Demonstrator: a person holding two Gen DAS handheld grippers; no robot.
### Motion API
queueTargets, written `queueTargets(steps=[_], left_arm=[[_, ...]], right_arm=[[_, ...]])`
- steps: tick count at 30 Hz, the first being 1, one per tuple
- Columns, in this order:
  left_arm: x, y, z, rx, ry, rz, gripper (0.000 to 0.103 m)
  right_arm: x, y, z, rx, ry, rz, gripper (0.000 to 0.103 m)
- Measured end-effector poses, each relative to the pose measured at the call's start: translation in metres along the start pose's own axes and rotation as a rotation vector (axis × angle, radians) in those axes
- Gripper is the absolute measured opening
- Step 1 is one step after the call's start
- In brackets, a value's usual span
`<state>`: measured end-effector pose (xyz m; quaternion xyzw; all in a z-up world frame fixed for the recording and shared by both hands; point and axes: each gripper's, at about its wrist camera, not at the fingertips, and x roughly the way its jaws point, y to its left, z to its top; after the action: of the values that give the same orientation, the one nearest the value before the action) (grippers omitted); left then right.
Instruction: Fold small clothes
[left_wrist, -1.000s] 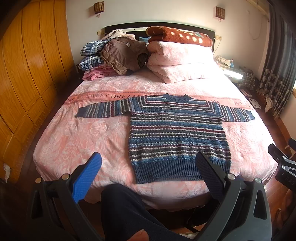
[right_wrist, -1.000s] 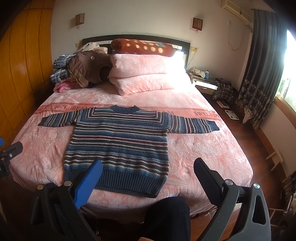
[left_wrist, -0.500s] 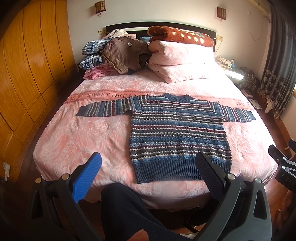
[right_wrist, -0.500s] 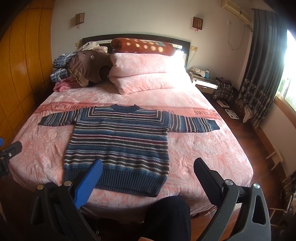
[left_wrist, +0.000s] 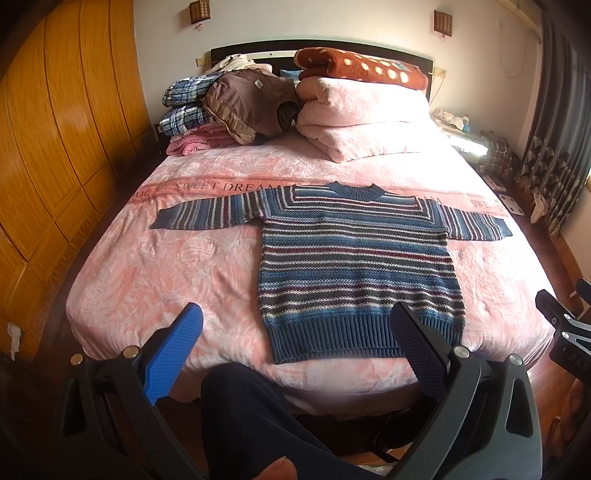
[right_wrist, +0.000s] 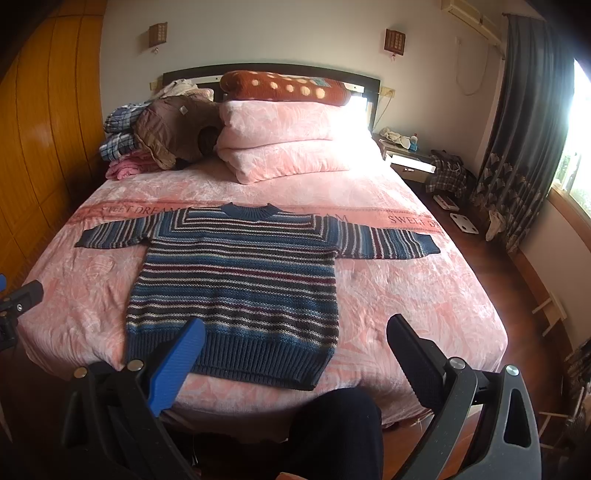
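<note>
Almost nothing has shifted since a second ago: in the left wrist view the left gripper (left_wrist: 295, 339) hangs back off the foot of the bed (left_wrist: 155, 280), fingers (left_wrist: 173, 347) spread and empty, with the striped sweater (left_wrist: 354, 266) flat on the bed, sleeves out, apparently laid ready for folding. From the right wrist view the right gripper (right_wrist: 291, 350) hovers near the sweater's hem (right_wrist: 243, 354), fingers spread around nothing, probably because the first fold starts there.

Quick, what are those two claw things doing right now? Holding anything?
Left hand-held gripper: open, holding nothing.
Right hand-held gripper: open, holding nothing.
</note>
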<state>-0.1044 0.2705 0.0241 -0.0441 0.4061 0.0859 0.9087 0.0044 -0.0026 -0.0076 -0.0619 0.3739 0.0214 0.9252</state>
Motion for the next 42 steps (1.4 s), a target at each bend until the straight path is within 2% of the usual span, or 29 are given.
queueTargets(steps=[10, 13, 14, 15, 16, 20, 22, 24, 25, 27, 29, 32, 37, 42], left_arm=[[0.025, -0.003, 0.004, -0.002, 0.037, -0.003, 0.100], [0.048, -0.002, 0.011, -0.015, 0.065, -0.056, 0.100], [0.057, -0.002, 0.014, -0.017, 0.068, -0.073, 0.100], [0.067, -0.002, 0.016, -0.022, 0.070, -0.085, 0.100], [0.077, -0.003, 0.018, -0.023, 0.066, -0.104, 0.100], [0.105, -0.007, 0.022, 0.002, -0.043, -0.233, 0.100], [0.118, -0.015, 0.025, 0.027, -0.088, -0.246, 0.100], [0.137, -0.026, 0.029, 0.058, -0.074, -0.226, 0.101], [0.148, -0.032, 0.031, 0.070, -0.051, -0.240, 0.101], [0.169, -0.042, 0.035, 0.069, 0.001, -0.288, 0.101], [0.189, -0.052, 0.039, 0.049, 0.061, -0.344, 0.100], [0.221, -0.069, 0.043, 0.022, 0.132, -0.424, 0.100], [0.264, -0.100, 0.045, 0.049, 0.156, -0.419, 0.100], [0.303, -0.114, 0.046, -0.006, 0.197, -0.471, 0.100]], right_arm=[[0.022, 0.000, 0.001, -0.004, 0.029, -0.012, 0.099], [0.034, -0.003, 0.005, -0.028, 0.001, -0.023, 0.099], [0.040, -0.006, 0.006, -0.044, -0.026, -0.004, 0.099], [0.048, -0.010, 0.007, -0.071, -0.044, 0.058, 0.099], [0.059, -0.016, 0.008, -0.078, -0.038, 0.107, 0.099], [0.121, -0.051, 0.018, -0.022, 0.075, 0.112, 0.099], [0.153, -0.081, 0.024, 0.046, 0.105, 0.104, 0.099], [0.186, -0.121, 0.029, 0.153, 0.139, 0.141, 0.099], [0.204, -0.143, 0.030, 0.216, 0.155, 0.160, 0.098], [0.242, -0.188, 0.031, 0.345, 0.196, 0.171, 0.084], [0.284, -0.235, 0.026, 0.483, 0.257, 0.220, 0.060], [0.344, -0.305, 0.016, 0.713, 0.315, 0.280, 0.044], [0.421, -0.406, 0.006, 1.014, 0.290, 0.304, 0.043], [0.484, -0.479, 0.010, 1.178, 0.222, 0.306, 0.043]])
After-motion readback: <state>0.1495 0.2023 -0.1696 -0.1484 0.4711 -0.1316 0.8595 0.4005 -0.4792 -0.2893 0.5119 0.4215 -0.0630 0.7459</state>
